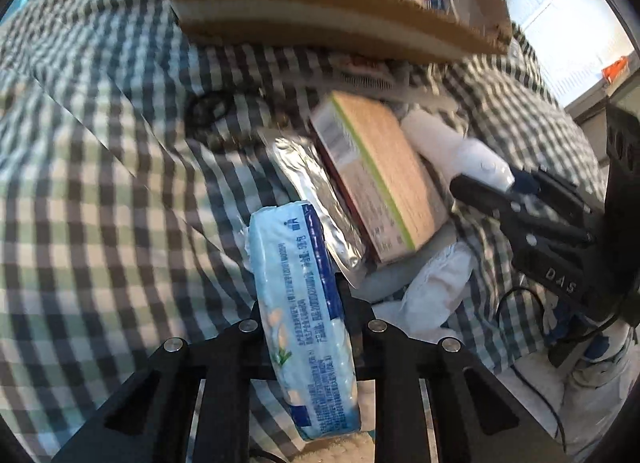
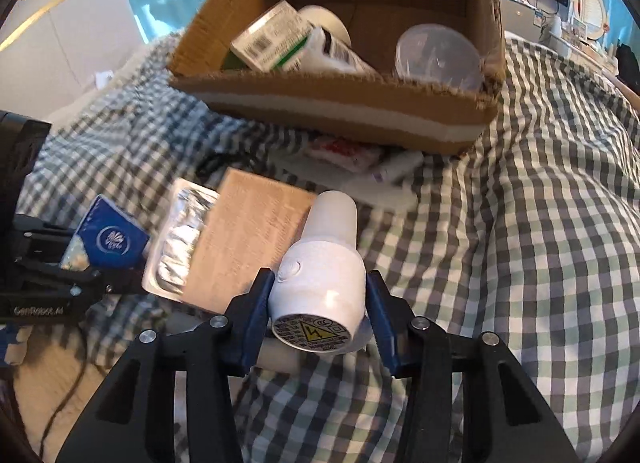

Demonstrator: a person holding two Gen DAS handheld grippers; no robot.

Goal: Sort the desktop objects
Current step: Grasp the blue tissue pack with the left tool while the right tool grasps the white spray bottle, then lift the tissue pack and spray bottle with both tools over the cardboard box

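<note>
Gripping a blue-and-white tissue pack [image 1: 306, 315], our left gripper [image 1: 308, 327] has its jaws pinched narrow on the pack's 2 flat sides, and the pack stands on end above the checked cloth [image 1: 100, 223]. Our right gripper [image 2: 318, 299] clamps its blue pads [image 2: 256, 303] on a white plug-in device [image 2: 320, 275], whose round label with a yellow warning triangle only the right wrist view shows us. That same view gives us the open cardboard box [image 2: 332, 103] from above: a green-and-white carton [image 2: 276, 37], a white bottle [image 2: 332, 45] and a clear round lid [image 2: 438, 55] lie inside. From the left wrist we see mostly the box's front wall. Between us and the box lie a tan flat box [image 2: 248, 239] and a silver blister pack [image 2: 182, 239], side by side and touching.
</note>
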